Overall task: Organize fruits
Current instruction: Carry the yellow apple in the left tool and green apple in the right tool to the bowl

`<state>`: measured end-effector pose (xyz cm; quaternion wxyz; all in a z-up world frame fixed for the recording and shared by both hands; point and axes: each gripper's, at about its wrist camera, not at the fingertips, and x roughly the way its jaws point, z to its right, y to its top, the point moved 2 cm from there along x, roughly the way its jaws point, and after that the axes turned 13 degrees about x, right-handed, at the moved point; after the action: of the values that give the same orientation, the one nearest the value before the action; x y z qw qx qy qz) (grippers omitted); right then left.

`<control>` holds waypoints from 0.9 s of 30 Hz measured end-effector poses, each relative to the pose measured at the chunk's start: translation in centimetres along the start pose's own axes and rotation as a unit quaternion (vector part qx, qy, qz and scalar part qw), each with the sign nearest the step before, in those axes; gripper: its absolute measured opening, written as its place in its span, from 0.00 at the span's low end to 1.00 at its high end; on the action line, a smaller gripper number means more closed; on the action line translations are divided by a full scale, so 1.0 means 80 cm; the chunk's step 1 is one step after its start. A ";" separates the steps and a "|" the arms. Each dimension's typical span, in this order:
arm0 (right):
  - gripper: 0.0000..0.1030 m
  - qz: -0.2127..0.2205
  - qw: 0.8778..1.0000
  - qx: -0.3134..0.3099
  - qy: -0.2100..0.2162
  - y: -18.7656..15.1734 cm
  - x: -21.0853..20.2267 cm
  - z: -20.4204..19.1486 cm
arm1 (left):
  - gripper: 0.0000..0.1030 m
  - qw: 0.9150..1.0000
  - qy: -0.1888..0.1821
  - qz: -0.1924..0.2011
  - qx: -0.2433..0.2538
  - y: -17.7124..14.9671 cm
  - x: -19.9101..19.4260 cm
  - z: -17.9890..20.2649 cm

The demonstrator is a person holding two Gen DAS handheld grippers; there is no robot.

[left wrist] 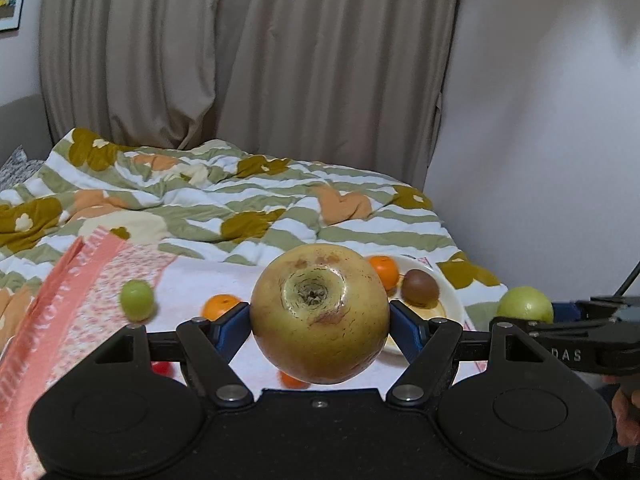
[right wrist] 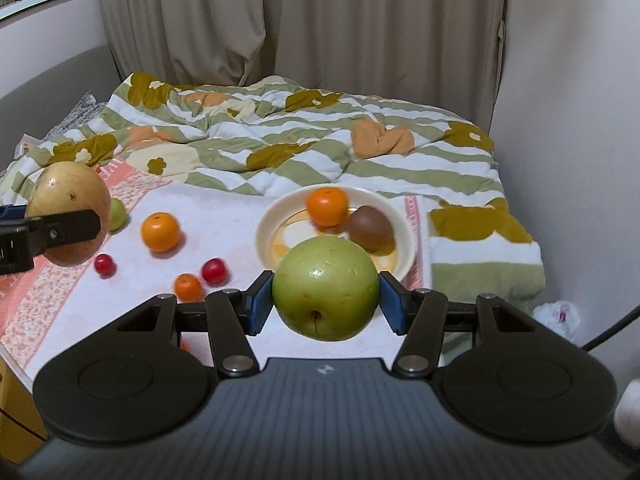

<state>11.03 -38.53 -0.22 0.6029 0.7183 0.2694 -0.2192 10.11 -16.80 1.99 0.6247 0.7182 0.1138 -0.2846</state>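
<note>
Beige curtains (right wrist: 320, 20) hang behind a bed with a striped, flowered blanket (right wrist: 320, 140), and a white and pink towel (right wrist: 224, 220) is spread on the bed near the camera. On the towel stands a cream plate (right wrist: 266, 224) that holds an orange (right wrist: 327, 206) and a brown kiwi (right wrist: 370, 226). Beside the plate, loose on the towel, lie a second orange (right wrist: 160, 232), a smaller orange fruit (right wrist: 188, 287), two red cherry-like fruits (right wrist: 215, 270), and a small green fruit (right wrist: 118, 214).

The left tongs (left wrist: 320, 322) grip a big yellow-brown apple (left wrist: 320, 314) between their blue pads, held in the air above the towel. The right tongs (right wrist: 326, 300) grip a green apple (right wrist: 326, 294) in the same way, just in front of the plate. Both apples are well clear of the towel.
</note>
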 end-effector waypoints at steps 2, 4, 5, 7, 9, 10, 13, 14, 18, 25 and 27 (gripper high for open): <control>0.69 0.001 1.000 0.001 -0.001 0.010 0.007 0.014 | 0.75 1.000 -0.003 -0.003 0.004 0.007 0.013 0.012; 0.69 0.001 1.000 0.006 -0.002 0.019 0.016 0.027 | 0.75 1.000 -0.008 -0.008 0.010 0.016 0.028 0.024; 0.69 0.000 1.000 0.010 -0.004 0.023 0.021 0.033 | 0.75 1.000 -0.010 -0.010 0.013 0.019 0.036 0.028; 0.69 -0.002 1.000 0.018 -0.005 0.032 0.031 0.044 | 0.75 1.000 -0.014 -0.013 0.021 0.027 0.053 0.037; 0.69 -0.003 1.000 0.023 -0.008 0.039 0.041 0.054 | 0.75 0.999 -0.018 -0.017 0.030 0.033 0.073 0.043; 0.69 -0.004 1.000 0.025 -0.011 0.042 0.048 0.058 | 0.75 0.999 -0.022 -0.020 0.036 0.036 0.084 0.046; 0.69 -0.008 0.999 0.035 -0.019 0.049 0.065 0.068 | 0.75 0.998 -0.031 -0.028 0.053 0.043 0.117 0.053; 0.69 -0.010 0.999 0.039 -0.022 0.051 0.071 0.071 | 0.75 0.997 -0.033 -0.032 0.061 0.045 0.129 0.056; 0.69 -0.022 0.998 0.051 -0.032 0.056 0.097 0.081 | 0.75 0.994 -0.039 -0.046 0.094 0.048 0.176 0.064; 0.69 -0.048 0.995 0.073 -0.050 0.057 0.140 0.097 | 0.75 0.984 -0.044 -0.070 0.156 0.040 0.243 0.078; 0.69 -0.054 0.994 0.078 -0.054 0.057 0.150 0.102 | 0.75 0.981 -0.047 -0.076 0.174 0.035 0.256 0.083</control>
<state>23.18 -45.68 -5.90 0.5458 0.7347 0.2571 -0.3103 26.41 -27.62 -7.36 0.4714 0.7909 0.0875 -0.3802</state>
